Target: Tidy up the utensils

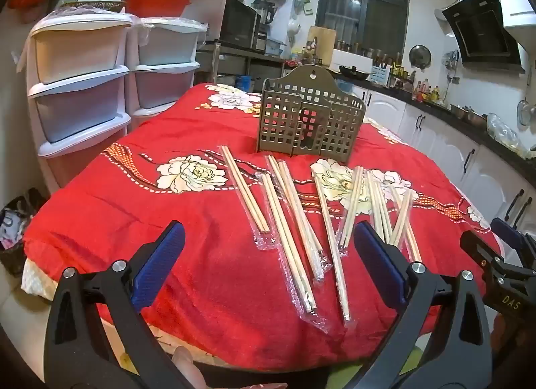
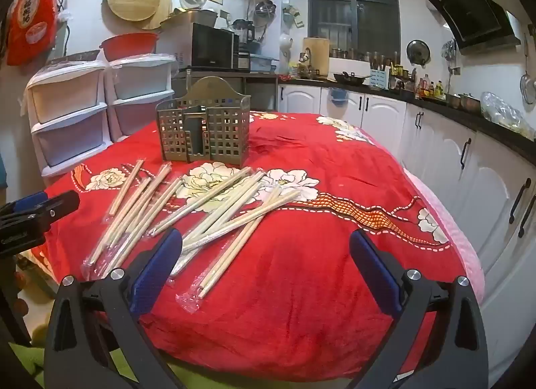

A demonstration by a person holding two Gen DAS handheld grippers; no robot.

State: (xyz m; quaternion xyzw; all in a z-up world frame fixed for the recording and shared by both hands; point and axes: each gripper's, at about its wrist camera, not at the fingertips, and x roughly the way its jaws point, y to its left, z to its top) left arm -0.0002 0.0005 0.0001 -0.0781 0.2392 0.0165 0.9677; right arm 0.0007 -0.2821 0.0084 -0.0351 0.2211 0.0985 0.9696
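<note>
Several pairs of wooden chopsticks [image 1: 294,208] in clear plastic sleeves lie spread on a red flowered cloth [image 1: 167,221]; they also show in the right wrist view [image 2: 201,211]. An olive perforated utensil holder [image 1: 310,121] stands upright behind them, also seen in the right wrist view [image 2: 205,129]. My left gripper [image 1: 268,238] is open and empty, hovering at the near edge over the chopsticks. My right gripper [image 2: 266,245] is open and empty, to the right of the chopsticks; it shows at the right edge of the left wrist view [image 1: 502,255].
White plastic drawer towers [image 1: 83,87] stand left of the table. White kitchen cabinets [image 2: 469,181] and a dark counter run along the right. The cloth's right half [image 2: 351,188] carries nothing.
</note>
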